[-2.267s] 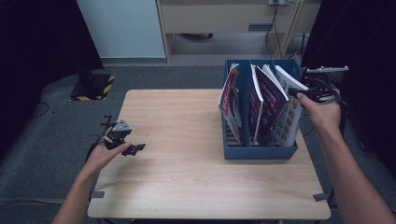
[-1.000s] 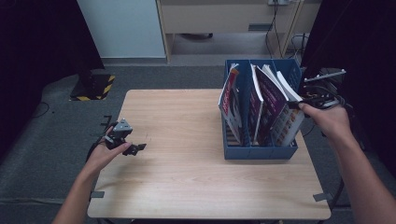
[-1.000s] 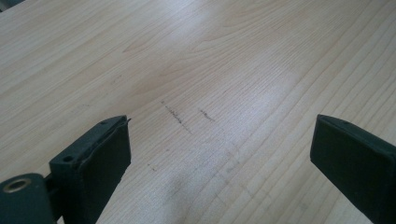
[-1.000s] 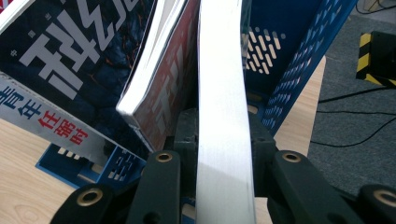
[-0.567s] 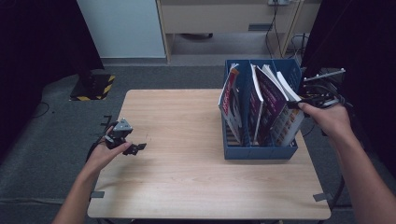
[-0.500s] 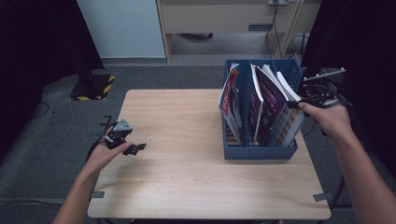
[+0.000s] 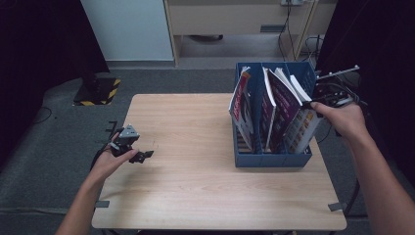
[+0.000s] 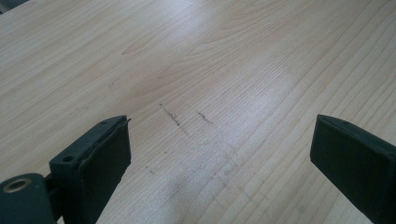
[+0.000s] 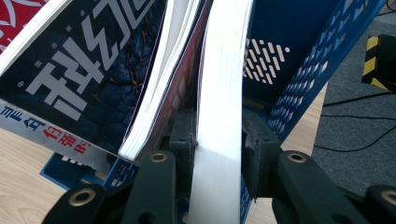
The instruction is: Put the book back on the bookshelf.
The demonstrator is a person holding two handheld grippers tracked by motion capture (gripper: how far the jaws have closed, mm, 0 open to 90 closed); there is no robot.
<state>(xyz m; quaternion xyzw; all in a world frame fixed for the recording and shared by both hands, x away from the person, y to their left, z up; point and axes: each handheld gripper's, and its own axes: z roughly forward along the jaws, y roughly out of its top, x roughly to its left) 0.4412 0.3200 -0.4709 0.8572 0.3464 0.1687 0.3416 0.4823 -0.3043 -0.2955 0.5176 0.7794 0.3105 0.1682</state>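
Note:
A blue file bin stands on the right of the wooden table with several books and magazines leaning in it. My right gripper reaches in from the right and is shut on the rightmost book. In the right gripper view the pads sit against both faces of that book's white page block, inside the bin's perforated wall. A dark blue magazine leans beside it. My left gripper rests open near the table's left edge, over bare wood.
A red-covered book and a purple one fill the bin's other slots. The table's right edge lies just past the bin. On the grey floor are cables and a yellow-black striped block at the far left.
My right hand has drifted slightly right and down from the top of the rightmost book since the earliest frame. The left hand has not moved.

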